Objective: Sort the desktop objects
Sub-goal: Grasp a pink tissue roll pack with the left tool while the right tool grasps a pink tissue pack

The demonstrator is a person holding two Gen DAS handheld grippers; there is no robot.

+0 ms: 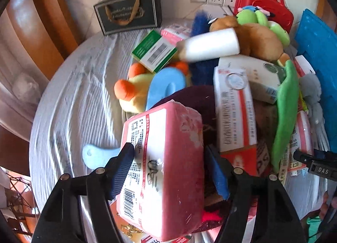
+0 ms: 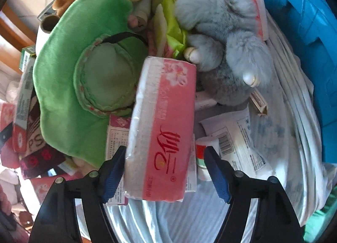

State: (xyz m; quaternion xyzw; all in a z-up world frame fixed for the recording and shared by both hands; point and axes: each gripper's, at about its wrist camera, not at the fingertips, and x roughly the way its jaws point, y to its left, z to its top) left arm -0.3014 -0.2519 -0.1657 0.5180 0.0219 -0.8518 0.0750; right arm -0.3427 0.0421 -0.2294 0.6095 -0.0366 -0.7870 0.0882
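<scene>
In the left wrist view a pink tissue pack (image 1: 168,167) stands between the fingers of my left gripper (image 1: 170,169); both pads touch its sides, so it is shut on the pack. In the right wrist view another pink tissue pack (image 2: 162,129) lies between the fingers of my right gripper (image 2: 166,171). The left pad touches it, the right pad stands apart with a gap, so this gripper is open. The pack rests on other packets in the pile.
A heap covers the white-clothed table (image 1: 80,87): green plush hat (image 2: 84,74), grey furry toy (image 2: 227,39), duck plush (image 1: 134,91), brown bear (image 1: 257,39), medicine boxes (image 1: 233,108), white bottle (image 1: 210,45), red case (image 1: 265,5). A blue crate (image 2: 303,24) stands right. A blue scoop (image 1: 96,156) lies left.
</scene>
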